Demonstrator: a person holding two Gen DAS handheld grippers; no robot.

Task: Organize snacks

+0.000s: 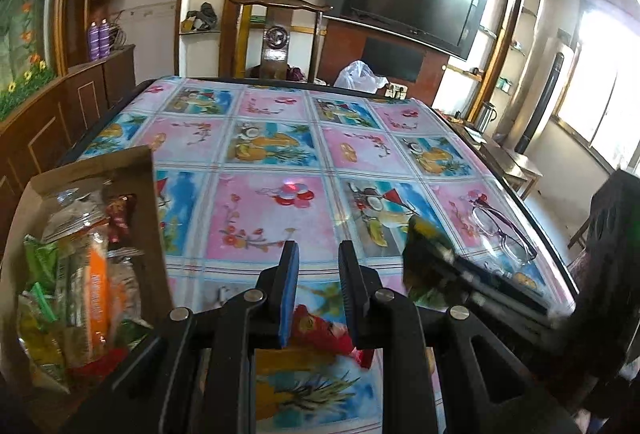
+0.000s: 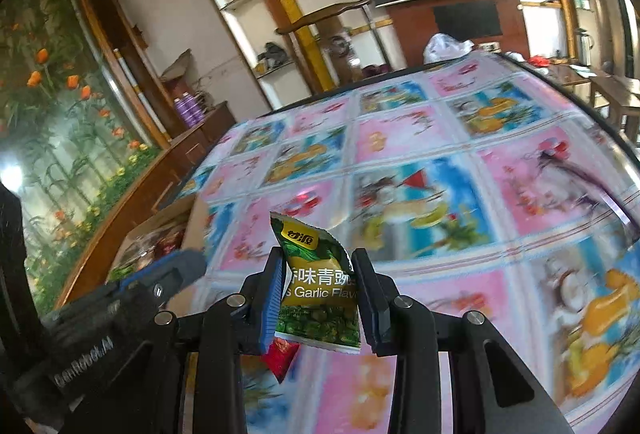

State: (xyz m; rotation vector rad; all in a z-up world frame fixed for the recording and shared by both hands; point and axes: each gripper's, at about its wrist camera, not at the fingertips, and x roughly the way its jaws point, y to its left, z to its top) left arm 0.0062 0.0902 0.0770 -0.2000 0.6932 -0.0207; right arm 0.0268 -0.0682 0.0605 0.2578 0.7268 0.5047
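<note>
My right gripper (image 2: 318, 294) is shut on a green garlic-flavour pea packet (image 2: 316, 286) and holds it above the table. A red snack packet (image 2: 282, 356) lies on the patterned tablecloth (image 2: 420, 138) just below it. My left gripper (image 1: 318, 290) is open and empty, with the same red packet (image 1: 320, 334) lying under its fingertips. A cardboard box (image 1: 148, 194) full of several snack packets stands at the table's left side. The right gripper (image 1: 424, 254) with the green packet shows blurred in the left wrist view, to the right of my left gripper.
Purple glasses (image 1: 504, 234) lie on the table at the right. A wooden chair (image 1: 280, 34) stands behind the far edge, with a white plastic bag (image 1: 360, 74) beside it. A TV (image 1: 412, 2) hangs on the back wall. A wooden cabinet (image 1: 52, 122) runs along the left.
</note>
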